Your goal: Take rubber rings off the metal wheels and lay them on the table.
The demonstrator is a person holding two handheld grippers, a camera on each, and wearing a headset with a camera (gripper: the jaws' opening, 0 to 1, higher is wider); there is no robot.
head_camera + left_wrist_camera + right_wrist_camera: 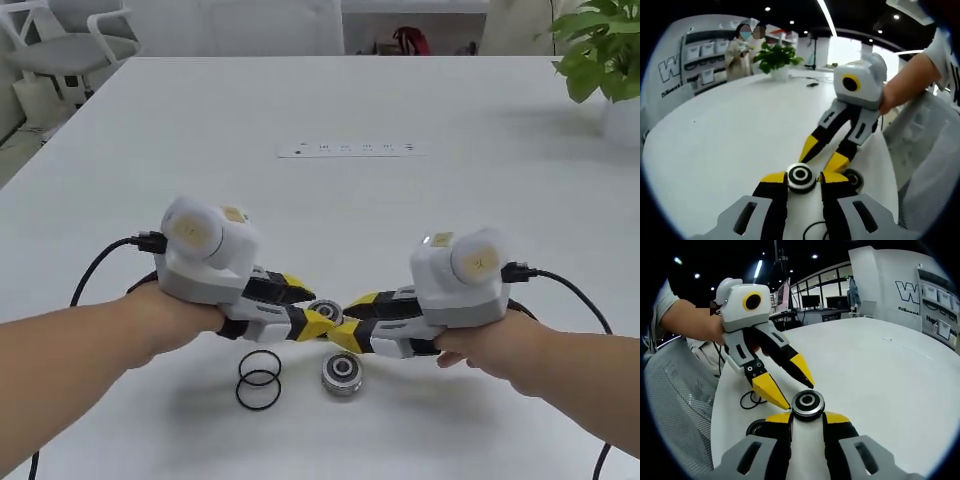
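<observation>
While both grippers meet tip to tip above the table (pixel 330 100), one wheel (pixel 325 312) hangs between them, clear of the surface. Left gripper (pixel 803 178) — jaws pressed against the wheel's sides in its own view. Right gripper (pixel 808 418) — jaws likewise pinch it from the opposite side; which one bears the load, cannot tell. Second wheel (pixel 342 372) lies flat on the table just below the tips. Two black rings (pixel 259 380), overlapping, lie just beside it, on the left gripper's side.
</observation>
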